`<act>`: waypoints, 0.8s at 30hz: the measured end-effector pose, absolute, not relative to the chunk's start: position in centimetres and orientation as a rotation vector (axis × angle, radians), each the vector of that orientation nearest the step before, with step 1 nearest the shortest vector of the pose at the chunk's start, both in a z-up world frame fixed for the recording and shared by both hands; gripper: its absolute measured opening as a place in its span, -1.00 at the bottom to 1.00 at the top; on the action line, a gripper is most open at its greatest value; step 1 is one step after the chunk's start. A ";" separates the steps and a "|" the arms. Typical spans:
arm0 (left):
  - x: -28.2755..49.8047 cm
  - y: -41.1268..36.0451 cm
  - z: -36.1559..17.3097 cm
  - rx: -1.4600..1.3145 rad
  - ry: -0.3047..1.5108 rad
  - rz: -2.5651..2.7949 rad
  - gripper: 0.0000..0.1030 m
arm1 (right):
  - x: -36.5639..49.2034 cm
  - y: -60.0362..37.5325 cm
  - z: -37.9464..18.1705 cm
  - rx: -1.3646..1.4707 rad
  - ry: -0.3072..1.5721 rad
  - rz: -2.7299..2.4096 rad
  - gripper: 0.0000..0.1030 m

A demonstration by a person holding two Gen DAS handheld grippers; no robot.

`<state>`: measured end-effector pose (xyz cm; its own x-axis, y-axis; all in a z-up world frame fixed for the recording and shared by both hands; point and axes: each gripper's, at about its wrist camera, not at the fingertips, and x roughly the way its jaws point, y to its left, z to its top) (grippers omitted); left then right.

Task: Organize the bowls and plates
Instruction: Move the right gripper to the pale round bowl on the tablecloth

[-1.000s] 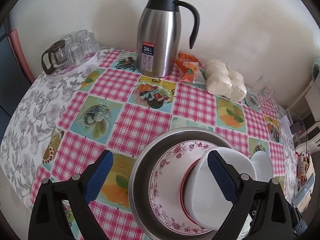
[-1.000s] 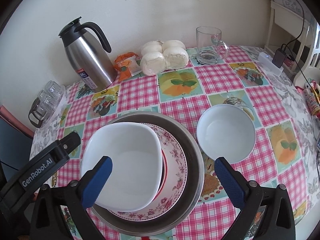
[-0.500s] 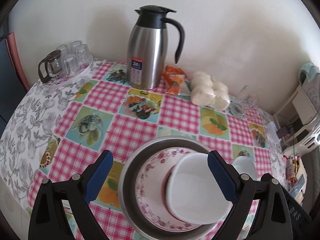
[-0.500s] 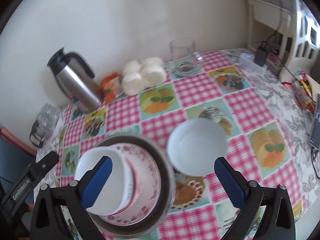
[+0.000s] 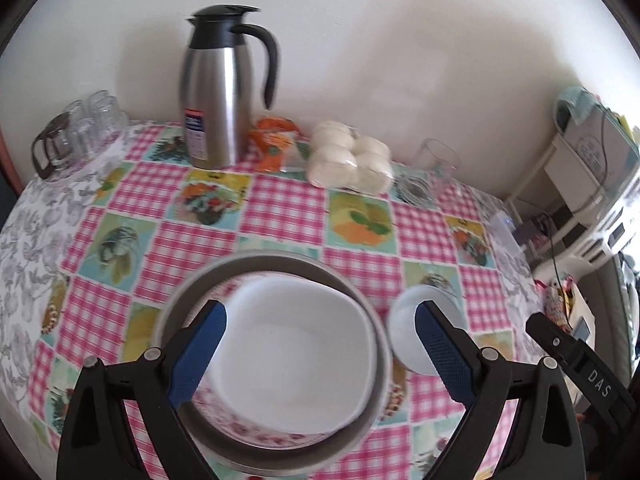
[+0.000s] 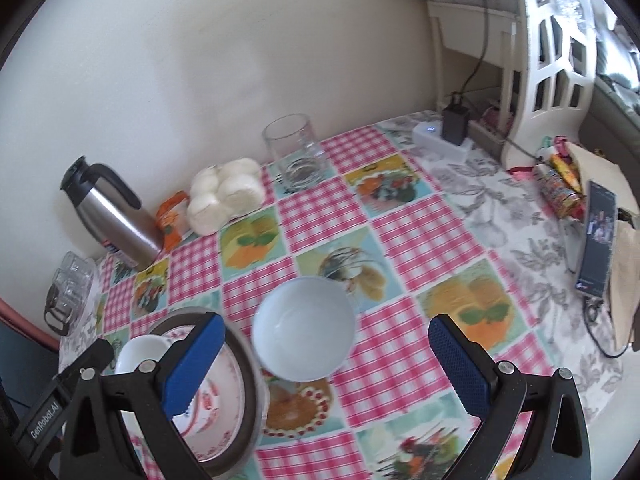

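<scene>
Both grippers have swung rightward across the bench (image 6: 404,220) since the earlier frames. Now the right gripper (image 6: 326,364) hovers with fingers wide apart, the small round bowl (image 6: 304,330) lying between them and just ahead. Left gripper (image 5: 320,354), also spread and empty, frames the square bowl (image 5: 296,356) nested on the floral plate (image 5: 248,420) inside the metal basin (image 5: 180,312). Best approach, I judge: lower squarely, pinch one rim wall, lift level, nest it in the square bowl.
</scene>
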<state>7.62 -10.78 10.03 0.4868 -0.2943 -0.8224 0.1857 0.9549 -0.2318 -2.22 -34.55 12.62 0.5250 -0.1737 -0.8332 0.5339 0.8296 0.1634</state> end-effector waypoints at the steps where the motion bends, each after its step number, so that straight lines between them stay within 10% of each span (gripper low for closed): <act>1: 7.5 -11.4 10.0 -0.111 1.025 -0.302 0.86 | -2.4 -35.0 12.7 0.429 0.927 -0.448 1.00; 24: 4.7 -21.0 5.4 -0.057 1.161 -0.442 0.85 | -5.6 -42.7 11.0 0.521 0.950 -0.566 1.00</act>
